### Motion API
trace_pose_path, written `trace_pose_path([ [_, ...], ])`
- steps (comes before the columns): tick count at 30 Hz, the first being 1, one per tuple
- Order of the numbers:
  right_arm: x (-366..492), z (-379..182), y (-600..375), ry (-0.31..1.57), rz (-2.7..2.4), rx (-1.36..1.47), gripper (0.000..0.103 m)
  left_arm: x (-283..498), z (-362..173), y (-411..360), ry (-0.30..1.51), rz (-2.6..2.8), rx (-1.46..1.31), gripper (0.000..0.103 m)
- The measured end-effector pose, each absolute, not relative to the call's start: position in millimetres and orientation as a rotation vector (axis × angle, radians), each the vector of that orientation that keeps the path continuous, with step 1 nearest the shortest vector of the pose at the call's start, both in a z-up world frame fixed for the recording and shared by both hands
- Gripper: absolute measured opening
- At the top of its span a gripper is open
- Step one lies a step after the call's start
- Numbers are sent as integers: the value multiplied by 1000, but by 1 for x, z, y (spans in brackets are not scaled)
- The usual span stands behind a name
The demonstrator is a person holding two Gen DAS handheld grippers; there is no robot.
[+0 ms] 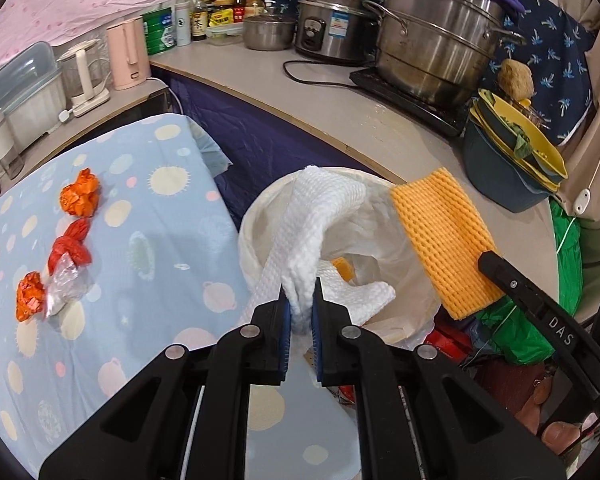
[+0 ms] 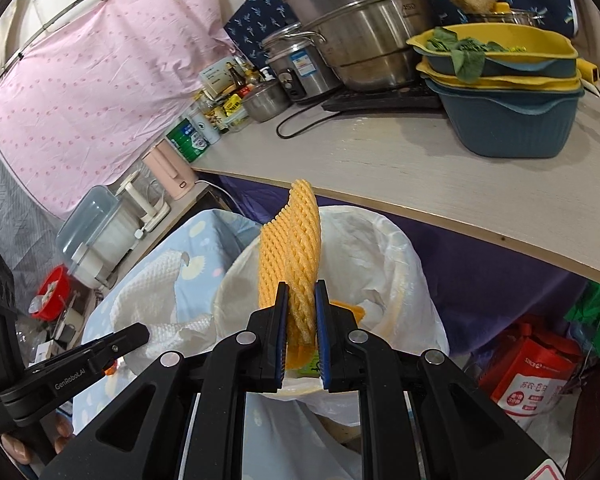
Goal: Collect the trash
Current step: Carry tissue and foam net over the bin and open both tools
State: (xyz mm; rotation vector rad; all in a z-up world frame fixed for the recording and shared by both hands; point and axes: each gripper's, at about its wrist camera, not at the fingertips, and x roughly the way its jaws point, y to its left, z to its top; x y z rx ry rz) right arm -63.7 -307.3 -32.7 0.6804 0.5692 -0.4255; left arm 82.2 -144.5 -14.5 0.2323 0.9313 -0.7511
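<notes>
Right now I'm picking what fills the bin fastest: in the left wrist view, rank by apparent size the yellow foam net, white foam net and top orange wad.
1. White foam net, though nearest the camera.
2. Yellow foam net.
3. Top orange wad.

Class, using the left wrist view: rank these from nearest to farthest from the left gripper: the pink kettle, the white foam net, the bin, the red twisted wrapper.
1. White foam net: clamped in the left gripper.
2. Bin: just ahead, below the net.
3. Red twisted wrapper: left, on the dotted cloth.
4. Pink kettle: far left, on the counter.
</notes>
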Motion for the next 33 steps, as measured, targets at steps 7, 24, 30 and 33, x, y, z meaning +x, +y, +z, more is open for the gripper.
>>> trace_pose_path([
  [7,-52,-44,-314,613,-435,678,13,88,-26,-171,947,-748,266,9],
  [24,-31,-45,-323,649,-512,611,37,93,-42,-211,909,-714,311,57],
  [30,-35,-35,-326,617,-516,614,45,94,-34,-208,876,-698,299,67],
  [33,-35,-30,-323,606,-513,606,47,94,-31,-206,870,-694,291,72],
])
